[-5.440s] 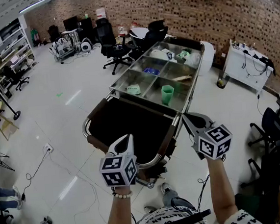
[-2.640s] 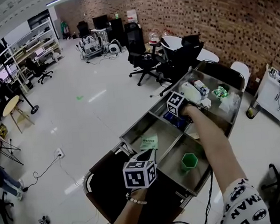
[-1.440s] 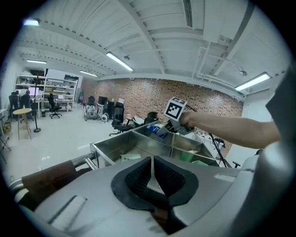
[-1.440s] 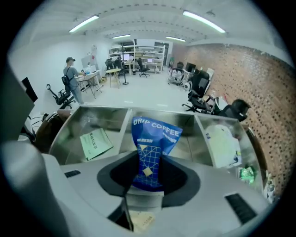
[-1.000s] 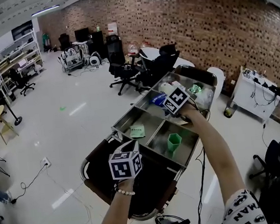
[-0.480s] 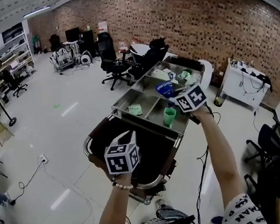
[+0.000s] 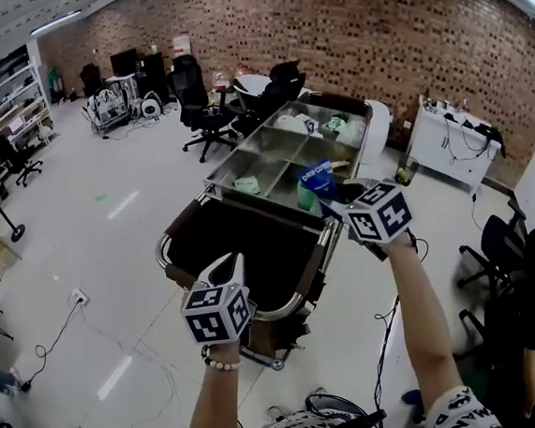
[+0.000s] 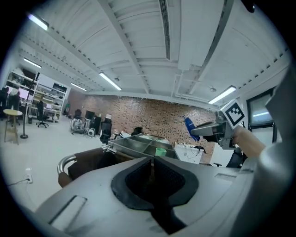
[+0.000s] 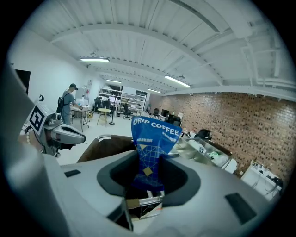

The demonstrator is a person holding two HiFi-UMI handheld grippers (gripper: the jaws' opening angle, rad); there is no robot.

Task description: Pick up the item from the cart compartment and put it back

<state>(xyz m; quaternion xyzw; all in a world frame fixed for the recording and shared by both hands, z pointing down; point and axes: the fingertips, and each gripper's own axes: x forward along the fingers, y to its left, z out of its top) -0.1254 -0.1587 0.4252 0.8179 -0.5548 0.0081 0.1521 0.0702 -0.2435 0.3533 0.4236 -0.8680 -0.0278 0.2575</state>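
A blue drip-coffee packet [image 7: 317, 176] stands upright between the jaws of my right gripper [image 7: 328, 193], which is shut on its lower part. It hangs in the air above the near right corner of the steel cart tray [image 7: 243, 159]. In the right gripper view the packet [image 9: 153, 143] fills the middle, with the pads of that gripper [image 9: 150, 178] against its sides. My left gripper [image 7: 227, 265] is shut and empty, held over the cart's dark brown bag [image 7: 251, 243]. From the left gripper [image 8: 151, 159] the packet [image 8: 189, 127] shows up high on the right.
The tray's compartments hold a green cup [image 8: 160, 151], a pale green item [image 7: 246, 186] and several packets at the far end [image 7: 320, 123]. Office chairs [image 7: 196, 102] stand behind the cart, a white cabinet [image 7: 448, 134] to its right. A person [image 9: 69, 104] stands far off.
My right gripper has drawn back from the far compartments toward me, carrying the blue packet up and over the cart's near end. The left gripper has stayed shut in about the same place.
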